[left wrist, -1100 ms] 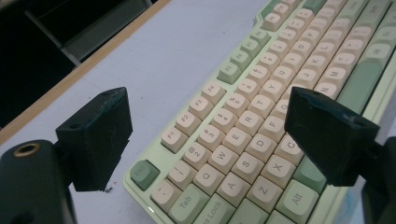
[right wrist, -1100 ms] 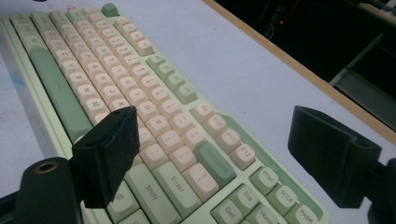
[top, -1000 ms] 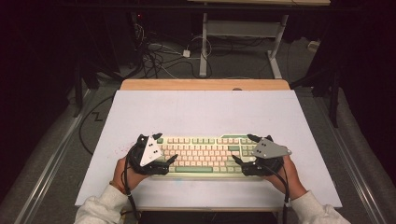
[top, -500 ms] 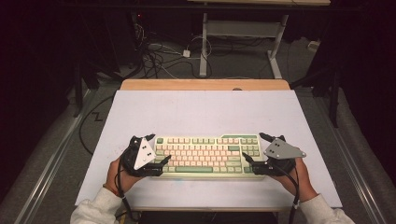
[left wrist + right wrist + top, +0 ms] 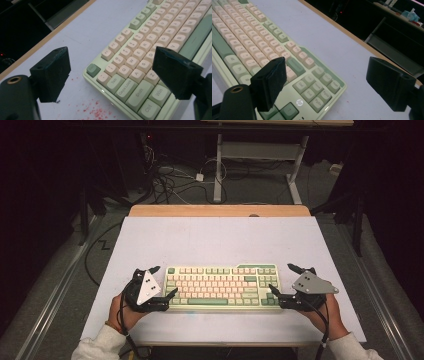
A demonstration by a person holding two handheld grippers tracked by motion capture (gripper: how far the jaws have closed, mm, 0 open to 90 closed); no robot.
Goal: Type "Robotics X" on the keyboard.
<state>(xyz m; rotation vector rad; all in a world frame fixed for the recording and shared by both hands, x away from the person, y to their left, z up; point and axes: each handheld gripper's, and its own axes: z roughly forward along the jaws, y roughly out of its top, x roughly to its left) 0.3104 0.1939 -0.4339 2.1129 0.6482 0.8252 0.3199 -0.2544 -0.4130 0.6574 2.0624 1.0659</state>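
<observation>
One keyboard (image 5: pixel 223 286) is seen on the table (image 5: pixel 220 240), flanked by two grippers. The left gripper (image 5: pixel 161 282) is held with jaws apart at one end, and the right gripper (image 5: pixel 284 279) likewise at the other.

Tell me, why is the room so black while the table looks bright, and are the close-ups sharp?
High view: light falls on the white table, the surroundings stay dark. Left gripper view: keyboard legends such as Caps Lock read clearly, though the left gripper looks soft up close. Right gripper view: keys near the right gripper are legible, far rows blur.
</observation>
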